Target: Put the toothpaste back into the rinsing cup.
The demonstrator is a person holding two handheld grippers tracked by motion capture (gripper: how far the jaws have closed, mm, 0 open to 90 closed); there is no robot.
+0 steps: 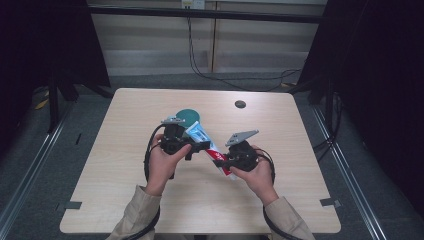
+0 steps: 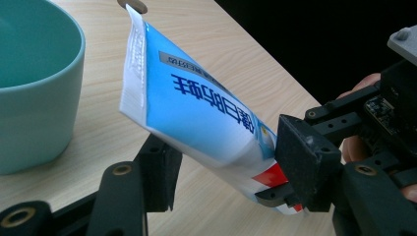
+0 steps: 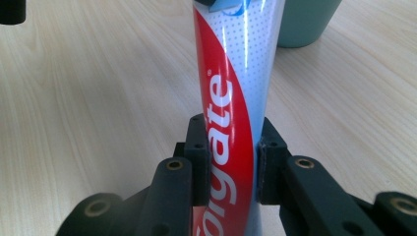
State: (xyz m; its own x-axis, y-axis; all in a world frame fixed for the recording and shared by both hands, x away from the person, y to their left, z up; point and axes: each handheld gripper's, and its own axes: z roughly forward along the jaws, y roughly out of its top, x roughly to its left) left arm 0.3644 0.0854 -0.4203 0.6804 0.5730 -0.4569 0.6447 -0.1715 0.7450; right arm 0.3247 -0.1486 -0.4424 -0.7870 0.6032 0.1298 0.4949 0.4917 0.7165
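Mid-frame, my right claw [image 3: 228,164] clamps the red-white-and-blue plastic toothpaste tube [image 3: 231,98] above the table; my left claw [image 2: 221,169] straddles its crimped end, not yet pinching. I judge a handover: next, squeeze squarely.

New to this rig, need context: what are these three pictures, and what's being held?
A person at a table holds a hand-held gripper in each hand. The high view looks down from above; the other two come from cameras riding on each gripper, looking along its black jaws. The right hand-held gripper is clamped on the red end of a toothpaste tube. The left hand-held gripper has its jaws around the tube's blue, crimped end, without clearly pressing on it. A teal cup stands on the table just behind.
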